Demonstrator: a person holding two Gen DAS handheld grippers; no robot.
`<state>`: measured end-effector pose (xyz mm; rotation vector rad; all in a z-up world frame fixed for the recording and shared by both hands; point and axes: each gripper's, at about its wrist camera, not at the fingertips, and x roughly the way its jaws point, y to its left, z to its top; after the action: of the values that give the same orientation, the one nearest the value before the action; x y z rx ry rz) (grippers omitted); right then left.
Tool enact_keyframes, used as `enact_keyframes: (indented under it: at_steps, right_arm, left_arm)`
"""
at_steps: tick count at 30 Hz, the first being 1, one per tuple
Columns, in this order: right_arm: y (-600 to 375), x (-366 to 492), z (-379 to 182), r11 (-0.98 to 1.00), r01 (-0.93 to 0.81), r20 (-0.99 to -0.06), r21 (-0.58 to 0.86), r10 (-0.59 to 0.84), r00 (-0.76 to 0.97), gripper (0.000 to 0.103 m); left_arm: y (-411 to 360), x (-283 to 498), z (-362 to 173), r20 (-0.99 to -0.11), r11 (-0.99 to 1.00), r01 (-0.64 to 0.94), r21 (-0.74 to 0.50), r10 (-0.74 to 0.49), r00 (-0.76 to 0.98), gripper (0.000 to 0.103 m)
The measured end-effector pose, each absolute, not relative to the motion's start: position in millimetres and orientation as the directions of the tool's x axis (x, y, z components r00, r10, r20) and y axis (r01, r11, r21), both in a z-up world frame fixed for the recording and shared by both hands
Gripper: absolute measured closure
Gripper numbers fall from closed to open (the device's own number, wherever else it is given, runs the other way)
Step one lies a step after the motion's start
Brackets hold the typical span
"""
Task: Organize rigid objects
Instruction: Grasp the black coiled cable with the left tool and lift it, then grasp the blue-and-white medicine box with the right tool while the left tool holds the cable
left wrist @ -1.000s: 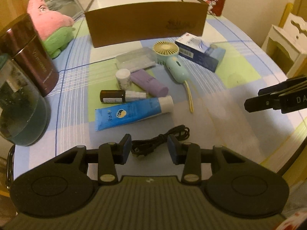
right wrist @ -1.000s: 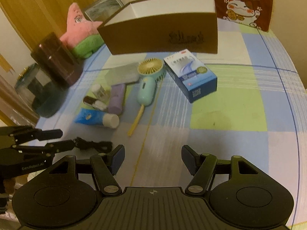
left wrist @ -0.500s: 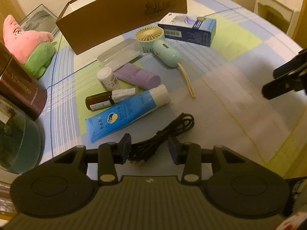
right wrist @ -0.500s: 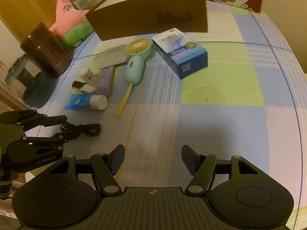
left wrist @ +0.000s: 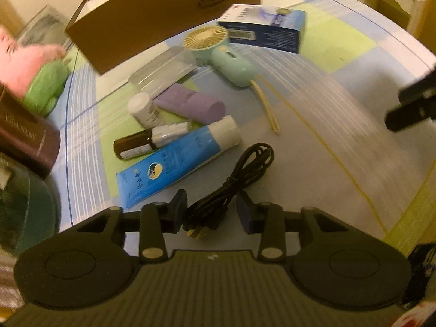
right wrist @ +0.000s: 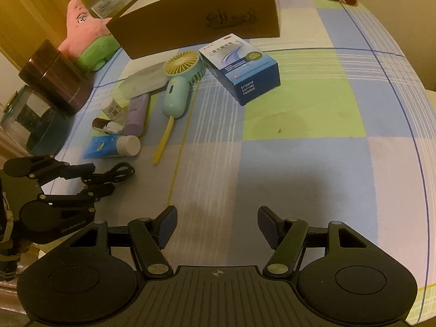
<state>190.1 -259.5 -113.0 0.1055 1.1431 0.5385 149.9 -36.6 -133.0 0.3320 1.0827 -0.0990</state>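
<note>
Cable bundle point(left wrist: 234, 188) lies on the tablecloth point(left wrist: 340, 147) just below the blue tube point(left wrist: 174, 166), between the closing left gripper point(left wrist: 211, 212) pads, so pinch the thick plug end squarely, while the right gripper point(right wrist: 216, 227) hangs apart, empty.

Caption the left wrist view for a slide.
Left gripper closing around a coiled black cable on the checked tablecloth, toiletries beyond.

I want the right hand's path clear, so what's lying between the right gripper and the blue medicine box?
Nothing: in the right wrist view only bare checked tablecloth runs from the open right gripper to the blue medicine box.
</note>
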Motion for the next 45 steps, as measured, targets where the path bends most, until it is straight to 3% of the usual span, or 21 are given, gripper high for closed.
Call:
enact_keyframes:
  at_steps: [5, 10, 19, 21, 32, 39, 41, 43, 45]
  right_arm:
    - [-262.7, 192.2, -115.6, 0.874, -0.337, -0.838, 0.351, 0.454, 0.303, 0.038]
    - [-264.7, 195.4, -117.0, 0.877, -0.328, -0.841, 0.351, 0.449, 0.301, 0.038]
    - [-261.2, 197.6, -118.2, 0.874, -0.345, -0.846, 0.342, 0.447, 0.292, 0.038]
    - [-262.0, 198.3, -118.6, 0.874, -0.346, -0.847, 0.341, 0.445, 0.291, 0.038]
    - [-262.7, 210.8, -114.9, 0.867, -0.356, -0.836, 0.348, 0.459, 0.302, 0.038]
    - [-257.7, 234.1, -102.0, 0.843, -0.425, -0.777, 0.33, 0.498, 0.385, 0.038]
    - [-254.6, 244.7, -97.3, 0.84, -0.448, -0.762, 0.305, 0.497, 0.414, 0.035]
    - [-251.5, 256.6, -93.0, 0.838, -0.475, -0.746, 0.268, 0.493, 0.448, 0.024]
    - [-247.2, 268.5, -90.8, 0.832, -0.503, -0.738, 0.234, 0.489, 0.465, 0.023]
  left_arm:
    - [-24.4, 154.6, -127.7, -0.914, 0.992, 0.112, 0.062, 0.012, 0.404, 0.076]
    - [-18.3, 151.6, -123.4, -0.918, 0.986, 0.008, -0.169, -0.16, 0.364, 0.081]
    - [-45.3, 156.6, -131.0, -0.92, 0.991, 0.13, -0.016, -0.065, 0.387, 0.08]
    - [-48.4, 156.7, -131.9, -0.916, 0.989, 0.151, 0.007, -0.054, 0.398, 0.085]
    - [-47.6, 154.7, -110.6, -0.888, 0.995, 0.098, -0.019, -0.062, 0.456, 0.088]
    - [-35.7, 173.1, -81.9, -0.857, 0.999, 0.006, -0.046, -0.043, 0.514, 0.088]
    - [-31.7, 179.6, -76.3, -0.851, 0.999, -0.022, -0.048, -0.03, 0.525, 0.088]
    - [-29.3, 187.9, -72.0, -0.848, 0.998, -0.047, -0.048, -0.016, 0.53, 0.088]
    - [-27.3, 195.6, -68.8, -0.845, 0.996, -0.066, -0.052, -0.009, 0.534, 0.088]
